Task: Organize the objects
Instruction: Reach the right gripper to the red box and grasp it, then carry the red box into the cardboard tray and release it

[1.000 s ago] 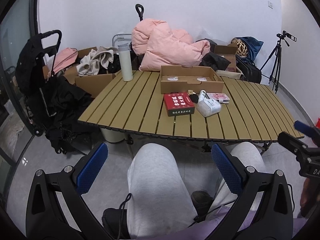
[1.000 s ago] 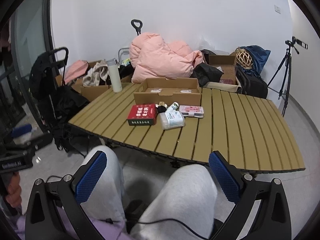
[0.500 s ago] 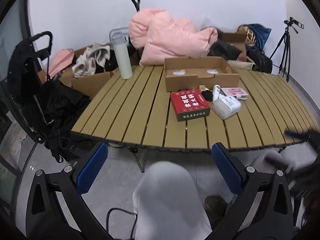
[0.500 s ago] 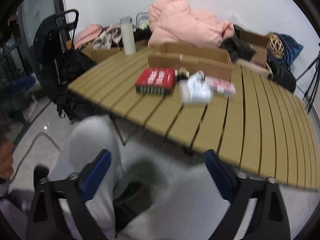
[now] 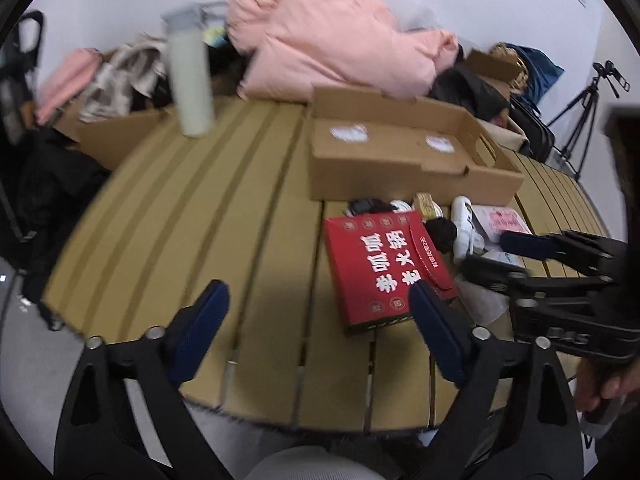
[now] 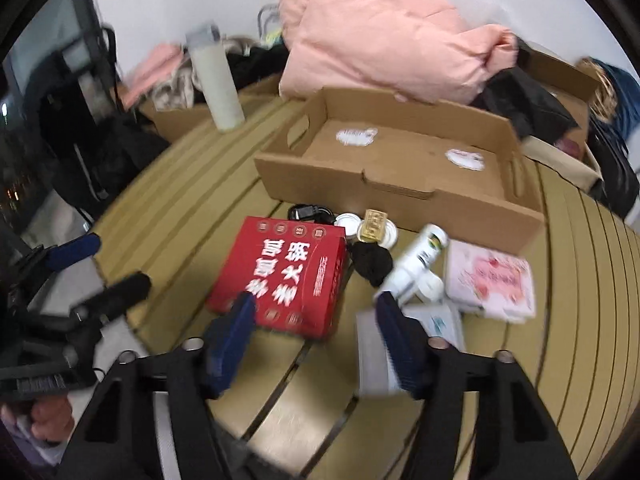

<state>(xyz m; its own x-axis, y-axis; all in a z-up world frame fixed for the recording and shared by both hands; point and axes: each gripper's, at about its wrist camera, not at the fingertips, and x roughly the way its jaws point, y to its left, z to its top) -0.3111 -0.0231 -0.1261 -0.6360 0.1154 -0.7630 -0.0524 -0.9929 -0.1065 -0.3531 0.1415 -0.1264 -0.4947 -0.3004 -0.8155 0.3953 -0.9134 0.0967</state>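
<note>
The red box (image 6: pixel 280 276) lies flat on the worktop (image 6: pixel 580 300), just in front of the big cardboard tray (image 6: pixel 400 184). Its long side runs away from the person, toward the tray. The right gripper (image 6: pixel 316 320) hangs over the box's near edge, closer to it than the left gripper (image 5: pixel 316 320), which sits off to the box's left. Both pairs of jaws are closing but spread, pinching nothing. The small things beside the box, a white bottle (image 6: pixel 420 256), a pink card pack (image 6: pixel 492 280) and something black (image 6: pixel 372 264), are blurry. A white packet (image 6: pixel 376 356) is partly hidden behind the right gripper.
</note>
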